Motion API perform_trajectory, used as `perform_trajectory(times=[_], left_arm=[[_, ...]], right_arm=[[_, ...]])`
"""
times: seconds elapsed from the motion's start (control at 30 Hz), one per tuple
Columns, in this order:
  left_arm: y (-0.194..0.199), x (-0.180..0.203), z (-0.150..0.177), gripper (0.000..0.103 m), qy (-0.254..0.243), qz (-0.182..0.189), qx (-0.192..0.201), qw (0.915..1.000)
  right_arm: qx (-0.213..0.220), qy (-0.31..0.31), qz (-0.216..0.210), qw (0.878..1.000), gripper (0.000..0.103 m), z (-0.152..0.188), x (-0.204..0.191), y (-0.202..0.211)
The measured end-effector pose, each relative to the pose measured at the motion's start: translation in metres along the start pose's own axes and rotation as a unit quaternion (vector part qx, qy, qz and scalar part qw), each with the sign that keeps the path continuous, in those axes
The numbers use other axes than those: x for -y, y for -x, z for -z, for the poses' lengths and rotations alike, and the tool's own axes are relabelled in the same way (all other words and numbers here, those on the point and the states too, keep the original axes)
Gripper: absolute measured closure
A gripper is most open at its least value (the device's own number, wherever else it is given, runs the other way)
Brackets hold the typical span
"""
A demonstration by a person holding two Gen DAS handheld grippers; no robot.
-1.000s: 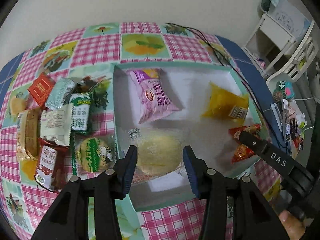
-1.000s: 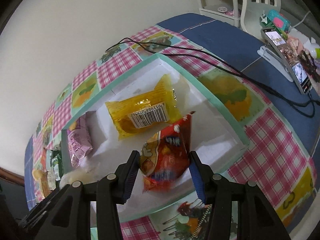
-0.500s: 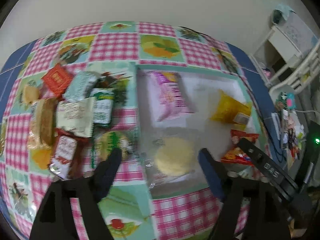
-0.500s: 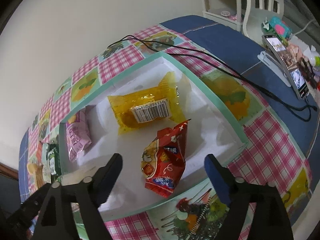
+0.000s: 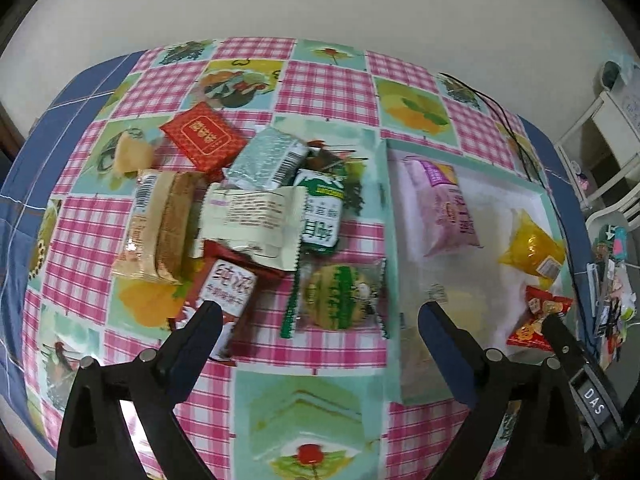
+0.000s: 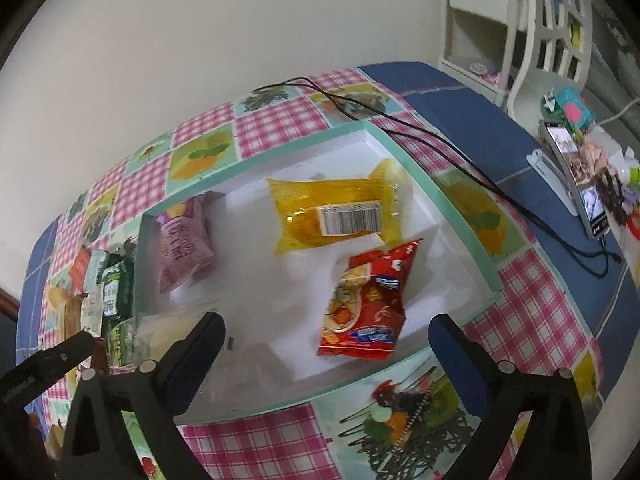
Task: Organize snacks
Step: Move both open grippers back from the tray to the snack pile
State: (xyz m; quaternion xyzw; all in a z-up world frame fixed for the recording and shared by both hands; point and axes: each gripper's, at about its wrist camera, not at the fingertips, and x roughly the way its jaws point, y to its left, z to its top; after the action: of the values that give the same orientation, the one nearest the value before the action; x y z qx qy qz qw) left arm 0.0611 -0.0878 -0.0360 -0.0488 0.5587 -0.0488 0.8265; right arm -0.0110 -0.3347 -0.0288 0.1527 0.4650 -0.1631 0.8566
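A white box with a teal rim holds a pink packet, a yellow packet, a red packet and a clear-wrapped pale cake. My right gripper hovers over the box's near side. Its jaws are opening wide, and the red packet lies loose ahead of them. My left gripper is over the tablecloth left of the box. Its jaws are opening too, with a round green packet lying untouched below the gap. A pile of snacks lies further left.
A black cable runs past the box's far right corner. A phone on a stand and small clutter sit at the right end of the blue cloth. White furniture stands beyond. A wall backs the table.
Both grippers opened. The left let go of the pale cake in the box and slid left toward the pile. The right released the red packet, which now lies flat, and drew back a little.
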Motion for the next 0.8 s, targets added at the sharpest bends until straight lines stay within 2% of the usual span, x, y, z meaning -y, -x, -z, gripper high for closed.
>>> perform_trajectory(times=[0.3, 0.53, 0.8], left_arm=[[0.001, -0.014, 0.000, 0.004, -0.010, -0.008, -0.007, 0.9999], [0.005, -0.043, -0.006, 0.004, 0.017, -0.003, -0.002, 0.9998], [0.012, -0.096, -0.015, 0.004, 0.056, -0.016, 0.004, 0.9983]], right_arm=[[0.033, 0.003, -0.018, 0.999, 0.000, 0.001, -0.025, 0.015], [0.026, 0.023, -0.012, 0.999, 0.000, 0.009, -0.052, 0.011], [0.025, 0.061, -0.041, 0.997, 0.000, 0.020, -0.108, 0.012]])
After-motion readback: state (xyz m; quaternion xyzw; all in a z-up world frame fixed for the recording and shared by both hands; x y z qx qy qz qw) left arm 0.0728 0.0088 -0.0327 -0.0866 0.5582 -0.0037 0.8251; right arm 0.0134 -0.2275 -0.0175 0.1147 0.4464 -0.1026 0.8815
